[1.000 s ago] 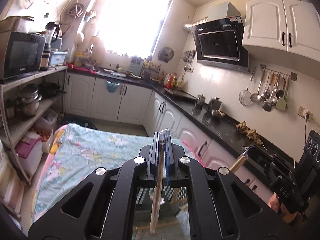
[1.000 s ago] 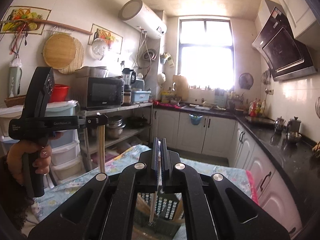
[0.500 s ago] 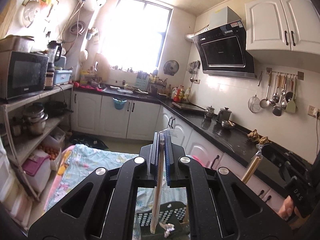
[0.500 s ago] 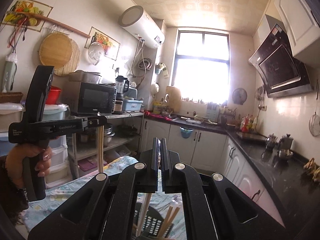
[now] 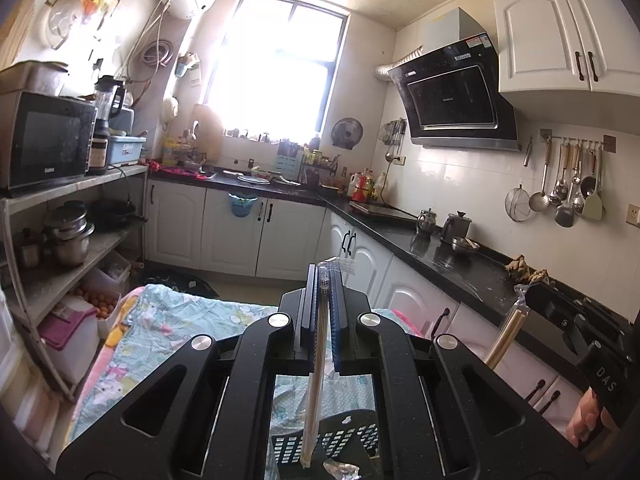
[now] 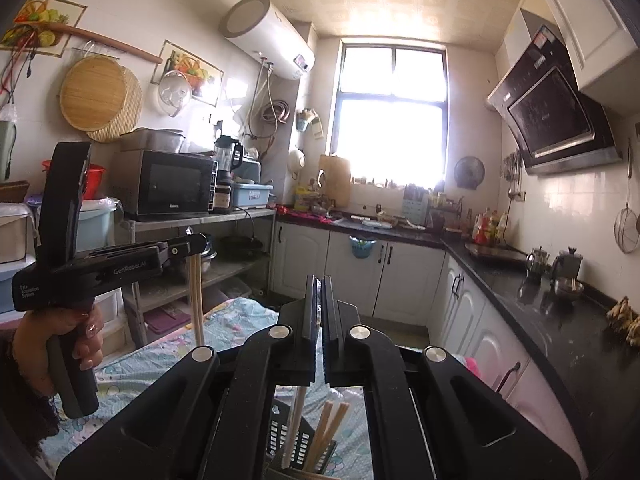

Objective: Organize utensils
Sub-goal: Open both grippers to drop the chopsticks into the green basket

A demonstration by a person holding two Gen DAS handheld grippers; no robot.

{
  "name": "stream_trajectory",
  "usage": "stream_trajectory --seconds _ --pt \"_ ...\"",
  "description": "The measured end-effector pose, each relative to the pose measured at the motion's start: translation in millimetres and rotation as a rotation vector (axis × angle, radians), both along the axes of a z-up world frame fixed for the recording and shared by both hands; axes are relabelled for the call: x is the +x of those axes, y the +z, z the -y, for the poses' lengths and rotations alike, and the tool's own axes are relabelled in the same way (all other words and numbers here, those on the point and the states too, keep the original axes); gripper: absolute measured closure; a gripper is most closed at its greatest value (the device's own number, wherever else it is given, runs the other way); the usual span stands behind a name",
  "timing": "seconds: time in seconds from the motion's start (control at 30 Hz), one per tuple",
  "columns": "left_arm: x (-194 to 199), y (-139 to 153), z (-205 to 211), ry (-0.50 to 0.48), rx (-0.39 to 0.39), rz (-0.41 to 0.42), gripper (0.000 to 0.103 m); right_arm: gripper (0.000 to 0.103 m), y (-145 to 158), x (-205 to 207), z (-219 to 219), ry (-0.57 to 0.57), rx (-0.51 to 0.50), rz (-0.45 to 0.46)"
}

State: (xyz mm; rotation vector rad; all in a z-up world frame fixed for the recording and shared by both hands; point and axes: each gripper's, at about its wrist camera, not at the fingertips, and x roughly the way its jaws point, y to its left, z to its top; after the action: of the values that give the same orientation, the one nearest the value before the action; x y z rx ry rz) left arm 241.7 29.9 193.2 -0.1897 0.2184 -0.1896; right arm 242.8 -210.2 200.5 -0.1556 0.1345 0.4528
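Observation:
My left gripper (image 5: 322, 280) is shut on a plastic-wrapped pair of wooden chopsticks (image 5: 314, 392) that hangs down over a black slotted utensil basket (image 5: 344, 438). From the right wrist view the left gripper (image 6: 196, 242) shows at the left with its chopsticks (image 6: 195, 296) hanging below it. My right gripper (image 6: 320, 284) is shut on another wrapped chopstick pair (image 6: 294, 420) whose lower end is in the basket (image 6: 288, 432), beside more chopsticks (image 6: 332, 424). In the left wrist view the right gripper (image 5: 532, 292) holds its chopsticks (image 5: 506, 336) at the right.
The basket stands on a table with a light blue patterned cloth (image 5: 168, 324). A black counter (image 5: 440, 256) with kettles runs along the right. A shelf rack (image 6: 200, 248) with a microwave stands at the left. White cabinets (image 5: 236, 232) line the back under the window.
Both grippers have tilted and risen, so the views look higher into the kitchen. The basket has slid to the bottom edge of both views. Both still hold their chopsticks.

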Motion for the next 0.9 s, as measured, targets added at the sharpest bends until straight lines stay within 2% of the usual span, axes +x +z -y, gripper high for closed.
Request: stream_trajectory --seconds 0.5,0.9 --pt "9.2 -37.7 6.0 -0.019 -0.002 -0.035 0.100 0.101 -36.2 22.8 -12.7 -0.009 -0.020 -0.049" --pt "13.6 -61.6 7.7 -0.053 -0.004 -0.113 0.100 0.100 -63.4 35.1 -21.2 -0.011 -0.026 -0.136"
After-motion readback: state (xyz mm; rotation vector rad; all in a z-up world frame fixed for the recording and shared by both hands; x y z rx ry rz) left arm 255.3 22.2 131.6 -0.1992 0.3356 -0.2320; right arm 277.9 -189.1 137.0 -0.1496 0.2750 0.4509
